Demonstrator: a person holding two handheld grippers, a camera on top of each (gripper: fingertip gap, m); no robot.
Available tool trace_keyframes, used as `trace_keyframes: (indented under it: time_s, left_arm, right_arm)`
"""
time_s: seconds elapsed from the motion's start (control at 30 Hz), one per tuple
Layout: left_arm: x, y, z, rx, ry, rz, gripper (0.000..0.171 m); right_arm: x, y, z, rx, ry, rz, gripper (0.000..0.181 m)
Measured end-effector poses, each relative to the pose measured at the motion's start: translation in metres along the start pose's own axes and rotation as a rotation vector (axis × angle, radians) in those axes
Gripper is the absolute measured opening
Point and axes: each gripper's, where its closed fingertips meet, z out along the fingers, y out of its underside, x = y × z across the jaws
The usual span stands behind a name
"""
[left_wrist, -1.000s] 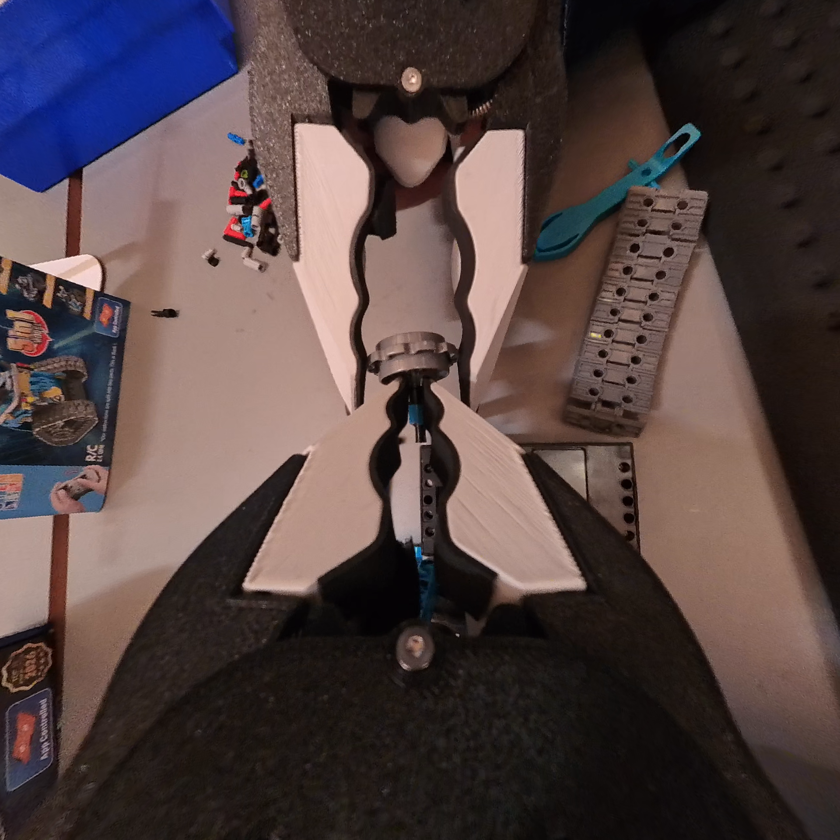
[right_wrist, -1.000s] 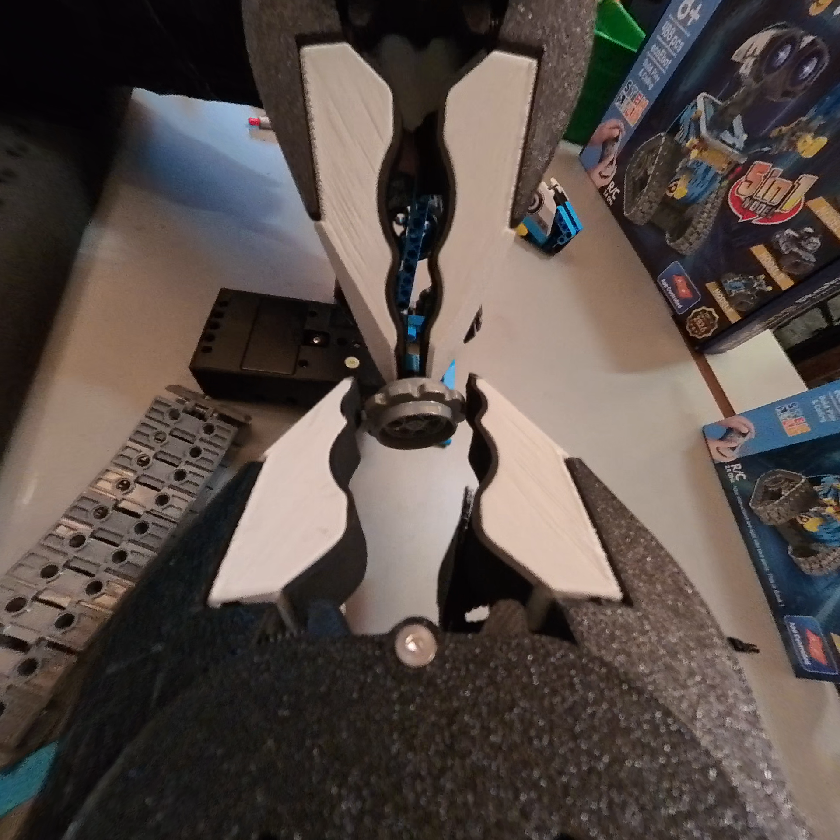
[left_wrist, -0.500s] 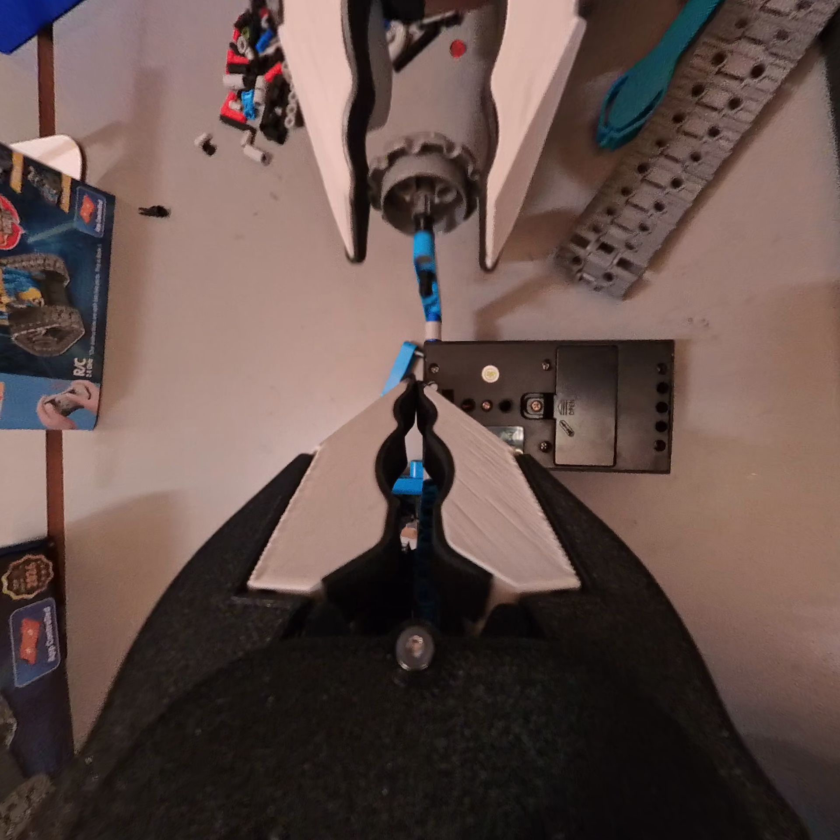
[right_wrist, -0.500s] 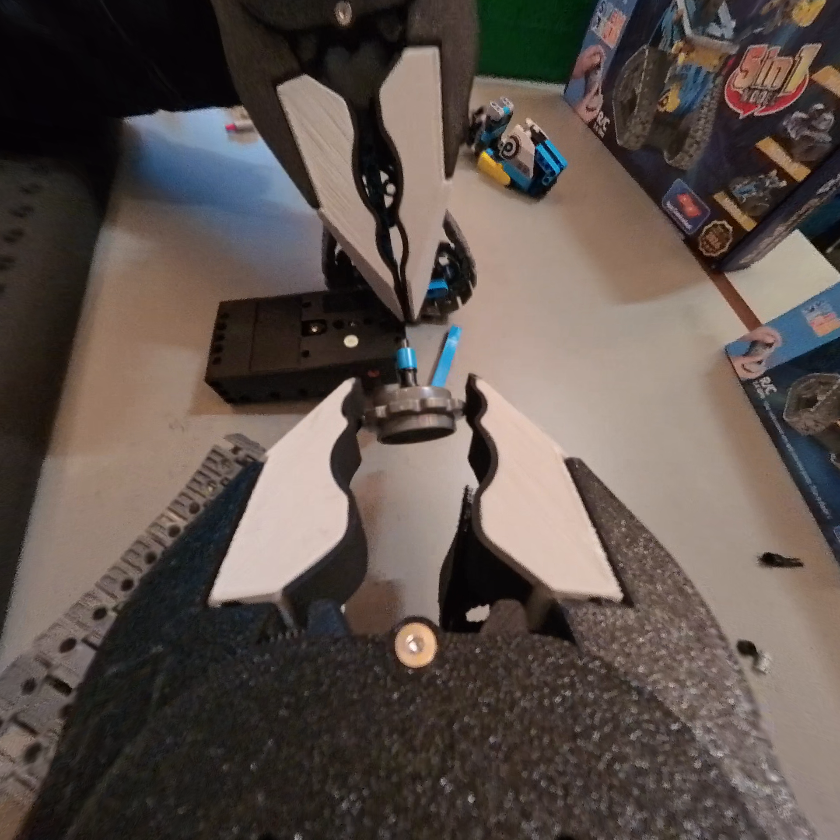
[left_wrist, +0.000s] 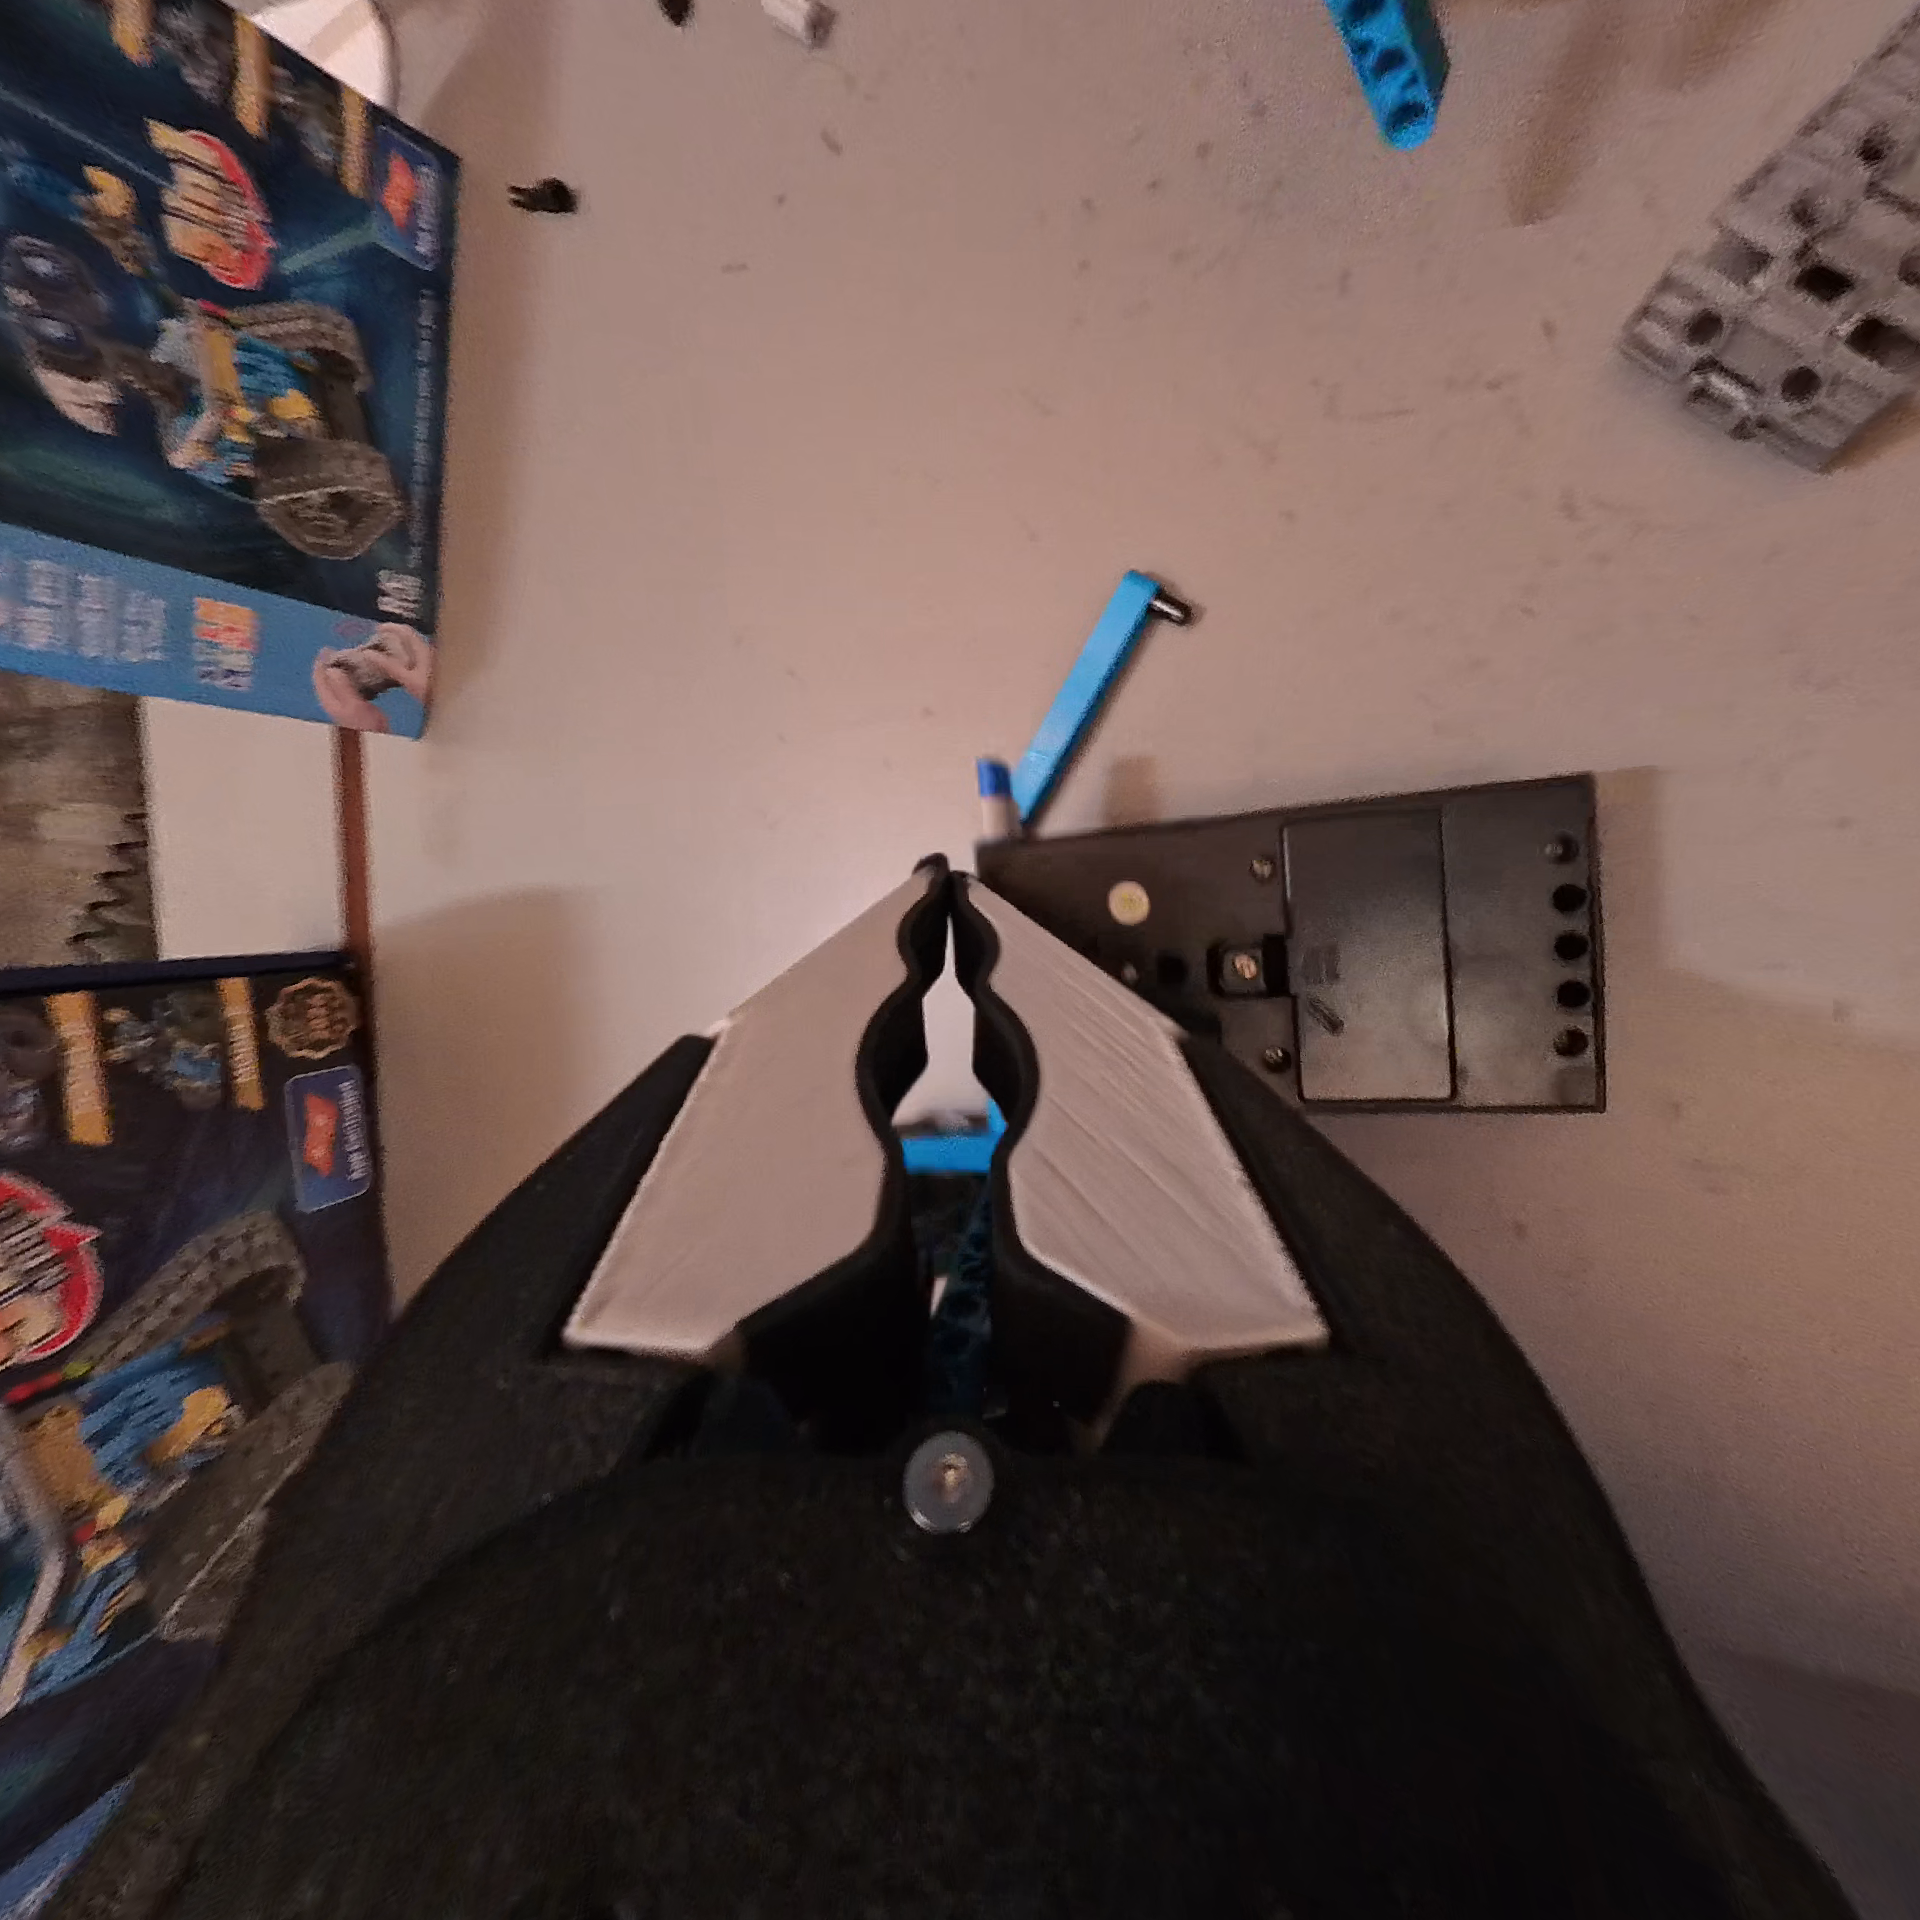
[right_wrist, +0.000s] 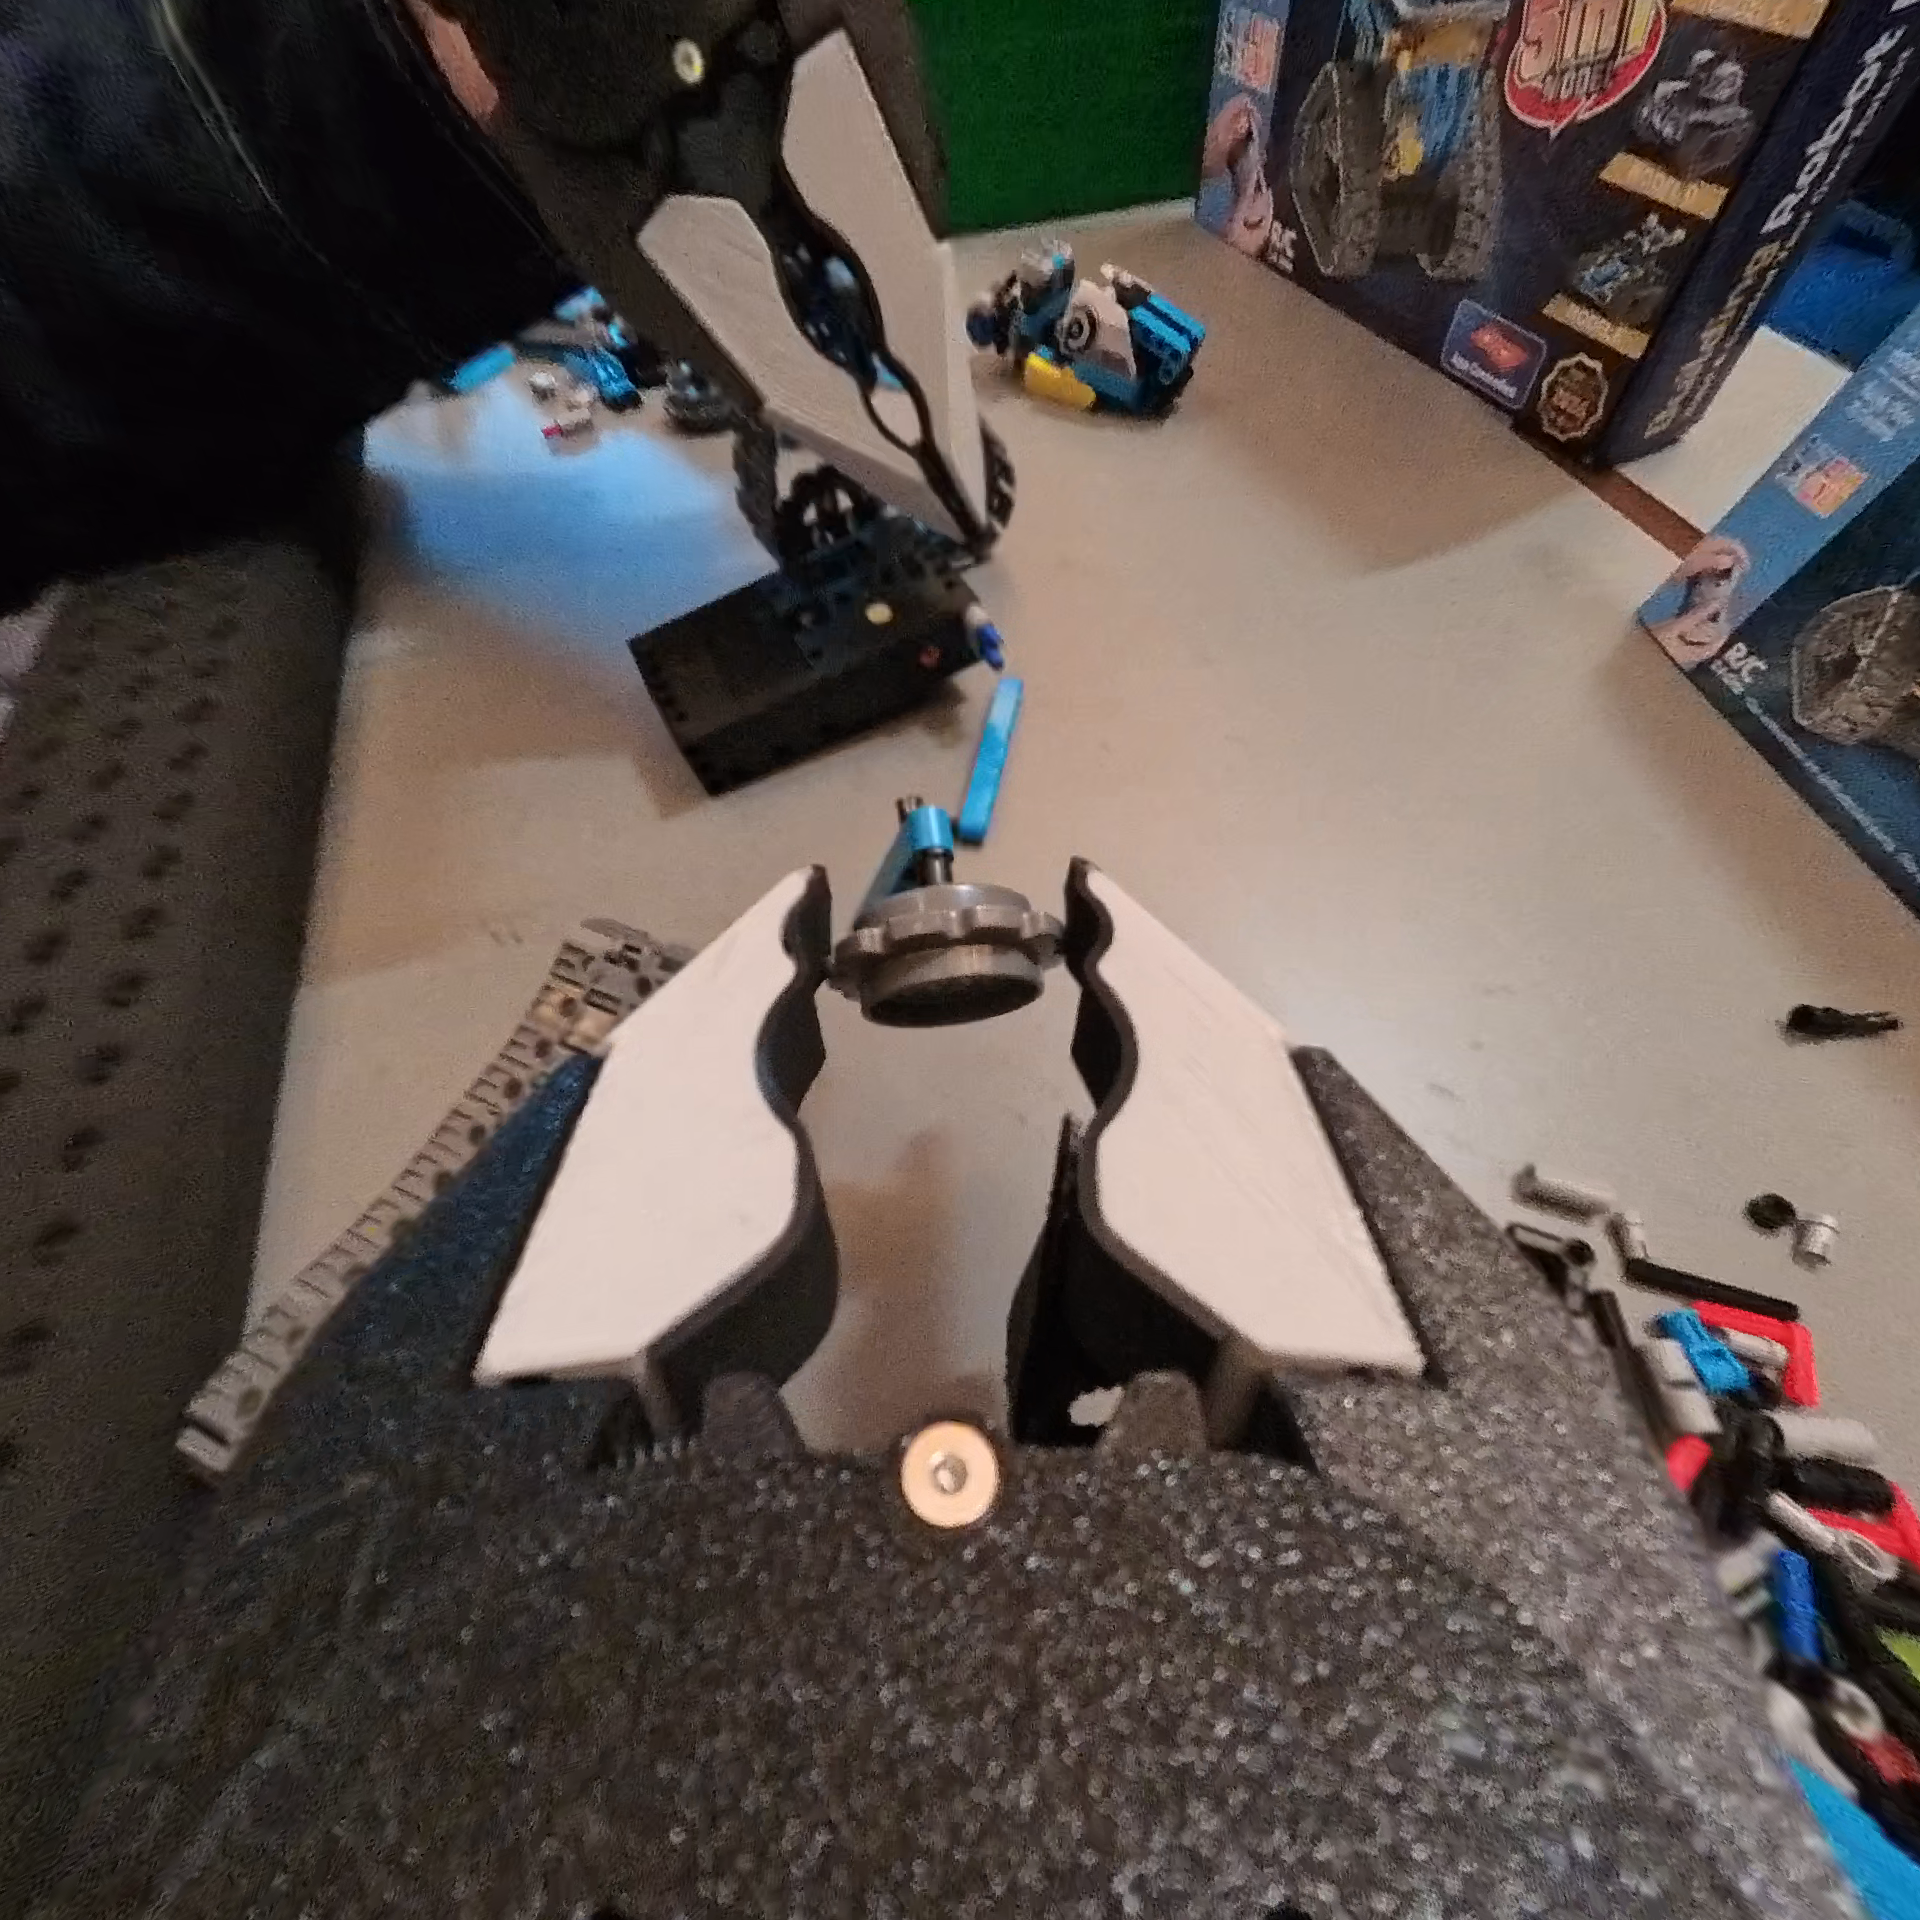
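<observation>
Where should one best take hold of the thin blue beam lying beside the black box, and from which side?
I would take the blue beam at its middle, across its narrow width, from straight above. It lies flat, long and thin, so only its long edges can be pinched, and the middle is clear of the black box.

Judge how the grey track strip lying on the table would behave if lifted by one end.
The grey track strip is built of many small linked segments, so it would probably droop and bend rather than stay stiff. It looks like hollow plastic with holes, so likely light. Lying flat, it seems unlikely to roll.
</observation>
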Motion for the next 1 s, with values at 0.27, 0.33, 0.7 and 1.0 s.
trace_keyframes:
  time_s: [0.27, 0.33, 0.7, 1.0]
  left_arm:
    - [0.035, -0.114, -0.044, 0.611, 0.235, -0.327, 0.027]
    - [0.044, -0.122, -0.038, 0.647, 0.27, -0.362, 0.036]
    - [0.057, -0.115, -0.044, 0.671, 0.158, -0.25, 0.025]
    - [0.086, -0.116, -0.033, 0.634, 0.256, -0.184, 0.007]
  right_arm:
    - [-0.025, -0.051, -0.003, 0.213, -0.151, 0.122, 0.044]
    - [-0.037, -0.051, 0.003, 0.179, -0.161, 0.072, 0.044]
    - [-0.061, -0.042, 0.015, 0.128, -0.202, 0.062, 0.044]
    - [-0.076, -0.033, 0.025, 0.068, -0.256, 0.044, 0.044]
